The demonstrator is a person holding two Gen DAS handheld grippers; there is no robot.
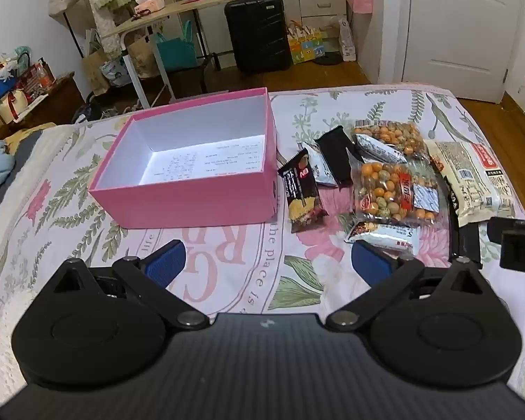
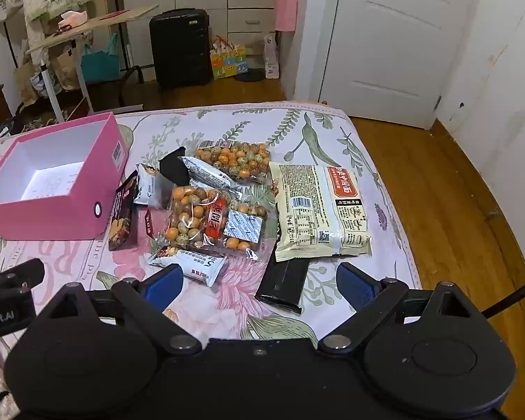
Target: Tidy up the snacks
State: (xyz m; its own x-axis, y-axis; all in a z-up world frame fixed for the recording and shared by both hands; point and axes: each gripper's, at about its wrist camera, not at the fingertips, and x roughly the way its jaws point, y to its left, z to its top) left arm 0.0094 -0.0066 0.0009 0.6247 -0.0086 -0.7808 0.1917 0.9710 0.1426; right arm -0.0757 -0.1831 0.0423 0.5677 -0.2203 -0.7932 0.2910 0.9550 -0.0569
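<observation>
An empty pink box (image 1: pixel 178 203) (image 2: pixel 49 220) with a white inside stands on the floral bedsheet (image 1: pixel 227 266). To its right lies a pile of snacks: two clear bags of coated peanuts (image 1: pixel 392 189) (image 2: pixel 210 220), a cream noodle packet (image 1: pixel 472 178) (image 2: pixel 318 210), a dark snack bar (image 1: pixel 302 192) (image 2: pixel 124 217), silver-white small packets (image 1: pixel 385 234) (image 2: pixel 189 262) and a flat black packet (image 2: pixel 283 287). My left gripper (image 1: pixel 267 262) hovers open over the sheet in front of the box. My right gripper (image 2: pixel 260 281) hangs open just short of the pile, nothing between its blue pads.
Beyond the bed's far edge are a black suitcase (image 1: pixel 259 31), a rolling side table (image 1: pixel 164 17), bags on the wood floor and a white door (image 2: pixel 395 35). The bed's right edge (image 2: pixel 395 217) drops to the floor. The other gripper's black body (image 1: pixel 518 245) shows at right.
</observation>
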